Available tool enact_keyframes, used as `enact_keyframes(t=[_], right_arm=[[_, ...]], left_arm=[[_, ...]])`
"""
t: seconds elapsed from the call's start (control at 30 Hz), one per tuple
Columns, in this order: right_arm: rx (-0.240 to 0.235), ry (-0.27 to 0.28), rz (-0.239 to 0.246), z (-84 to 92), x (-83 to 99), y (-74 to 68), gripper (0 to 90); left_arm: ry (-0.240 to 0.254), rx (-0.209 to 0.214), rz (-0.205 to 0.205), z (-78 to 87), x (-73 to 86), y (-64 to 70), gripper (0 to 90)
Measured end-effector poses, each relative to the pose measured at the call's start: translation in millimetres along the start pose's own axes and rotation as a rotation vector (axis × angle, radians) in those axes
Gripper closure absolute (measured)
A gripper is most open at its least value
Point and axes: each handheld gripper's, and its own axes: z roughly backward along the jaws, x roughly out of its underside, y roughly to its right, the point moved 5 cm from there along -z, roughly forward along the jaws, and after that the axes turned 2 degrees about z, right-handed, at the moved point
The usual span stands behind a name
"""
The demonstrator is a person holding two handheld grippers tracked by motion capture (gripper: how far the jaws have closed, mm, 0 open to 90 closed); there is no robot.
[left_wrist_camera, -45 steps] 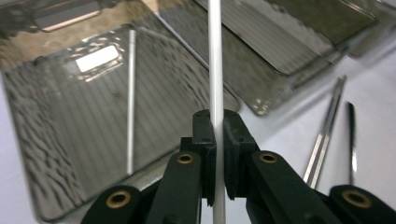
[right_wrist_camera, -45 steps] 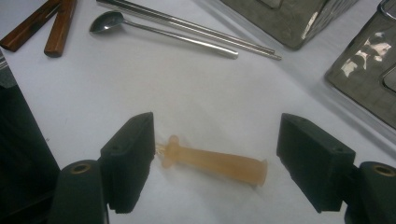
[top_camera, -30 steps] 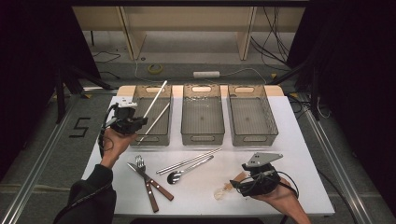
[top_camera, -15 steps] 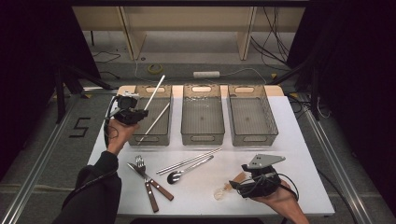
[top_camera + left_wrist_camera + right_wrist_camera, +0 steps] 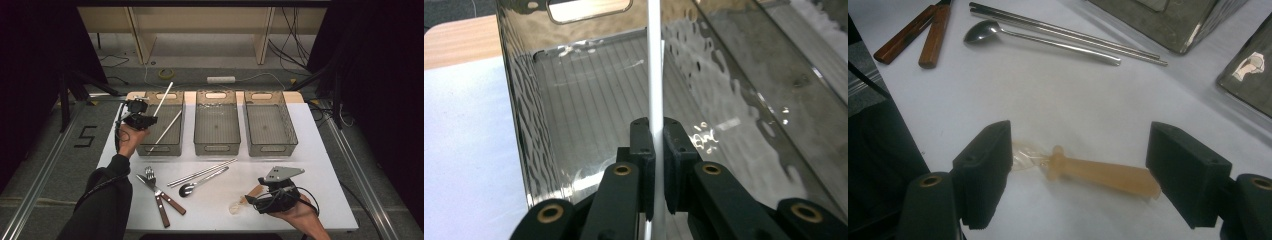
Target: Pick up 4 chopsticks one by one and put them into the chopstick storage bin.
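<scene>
My left gripper (image 5: 141, 119) hovers at the left rim of the left clear bin (image 5: 150, 148), shut on a white chopstick (image 5: 164, 96) that slants up and away over the bin. The left gripper view has the jaws closed on this chopstick (image 5: 655, 75) above the bin floor (image 5: 589, 100). A second white chopstick (image 5: 168, 129) leans inside the same bin. My right gripper (image 5: 260, 197) rests near the table's front right, open. Between its jaws lies a small utensil with a tan handle (image 5: 1108, 175) and a clear head (image 5: 1023, 156), touching neither jaw.
The middle bin (image 5: 217, 148) and the right bin (image 5: 274, 148) stand at the back of the white table (image 5: 320, 165). In front lie metal chopsticks (image 5: 202, 172), a metal spoon (image 5: 189, 188), and a fork and knife with wooden handles (image 5: 162, 200).
My left gripper has carried the white chopstick a little farther from the person, along the left bin's rim. The right gripper has barely shifted and stays open around the tan-handled utensil.
</scene>
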Motion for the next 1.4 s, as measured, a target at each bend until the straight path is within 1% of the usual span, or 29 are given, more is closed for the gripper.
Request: enact_keyframes(t=[0.1,0.13,0.3,0.37,0.47,0.5,0.53,0.6,0.67,0.7,0.8,0.83,0.87,0.97,1.03,1.07,1.1,1.2,1.23,1.3,1.4], right_arm=[[-0.002,-0.001,-0.004,-0.7,0.2,0.3,27.7],[-0.003,-0.001,-0.003,-0.9,0.1,0.2,27.7],[-0.009,-0.005,0.001,-2.2,-0.1,-0.5,27.7],[-0.012,-0.006,0.0,-2.4,0.0,-0.6,27.7],[-0.013,-0.009,0.003,-3.0,0.2,-0.6,27.7],[-0.014,-0.01,0.003,-3.0,0.2,-0.6,27.7],[-0.015,-0.01,0.002,-2.9,0.3,-0.7,27.7],[-0.015,-0.008,0.002,-2.6,0.2,-0.6,27.7],[-0.014,-0.008,0.0,-2.5,0.3,-0.4,27.7],[-0.014,-0.007,0.0,-2.4,0.3,-0.2,27.7],[-0.015,-0.005,0.0,-1.8,0.2,-0.3,27.7],[-0.015,-0.003,0.0,-1.7,0.2,-0.4,27.7],[-0.015,-0.002,-0.001,-1.6,0.1,-0.3,27.7],[-0.014,0.009,-0.002,-0.8,-0.4,-0.3,27.6],[-0.015,0.017,-0.003,-0.6,-0.8,-0.2,27.4],[-0.018,0.02,-0.004,-0.5,-1.0,-0.2,27.3],[-0.019,0.02,-0.005,-0.6,-0.9,-0.2,27.2],[-0.016,0.023,-0.006,-1.2,-0.6,-0.3,26.9],[-0.014,0.023,-0.006,-1.4,-0.6,-0.3,26.9],[-0.013,0.028,-0.009,-1.3,-0.8,-0.5,26.8],[-0.01,0.04,-0.012,-0.3,-1.0,-0.7,26.7]], left_arm=[[-0.008,0.002,0.013,-3.5,0.6,-0.3,84.4],[-0.018,0.001,0.006,-4.9,1.3,-0.4,84.3],[-0.047,-0.005,0.009,-13.0,4.2,0.5,84.1],[-0.052,-0.013,0.003,-15.3,5.1,0.8,83.9],[-0.052,-0.021,0.008,-18.4,6.2,0.0,83.3],[-0.049,-0.027,0.013,-19.0,6.2,0.0,80.4],[-0.049,-0.025,0.01,-18.7,6.0,0.1,75.4],[-0.03,-0.016,0.004,-15.5,4.9,2.4,71.4],[-0.019,-0.004,-0.003,-10.4,3.2,5.3,64.9],[-0.009,0.005,-0.008,-6.9,2.4,6.8,61.7],[0.013,0.058,-0.016,5.7,2.0,12.7,53.8],[0.012,0.07,-0.019,8.0,2.5,14.3,50.6],[0.002,0.089,-0.031,11.7,3.5,16.6,47.5],[0.021,0.133,-0.061,25.9,6.6,26.5,38.7],[0.029,0.167,-0.089,35.6,10.6,35.2,36.0],[0.029,0.176,-0.102,38.8,12.1,37.6,34.3],[0.036,0.199,-0.107,42.8,14.7,42.2,33.7],[0.038,0.238,-0.133,50.2,20.8,51.3,30.9],[0.028,0.25,-0.135,50.9,22.8,53.8,30.1],[0.011,0.272,-0.154,52.7,28.3,59.5,27.7],[-0.009,0.285,-0.196,54.1,36.8,68.3,26.0]])
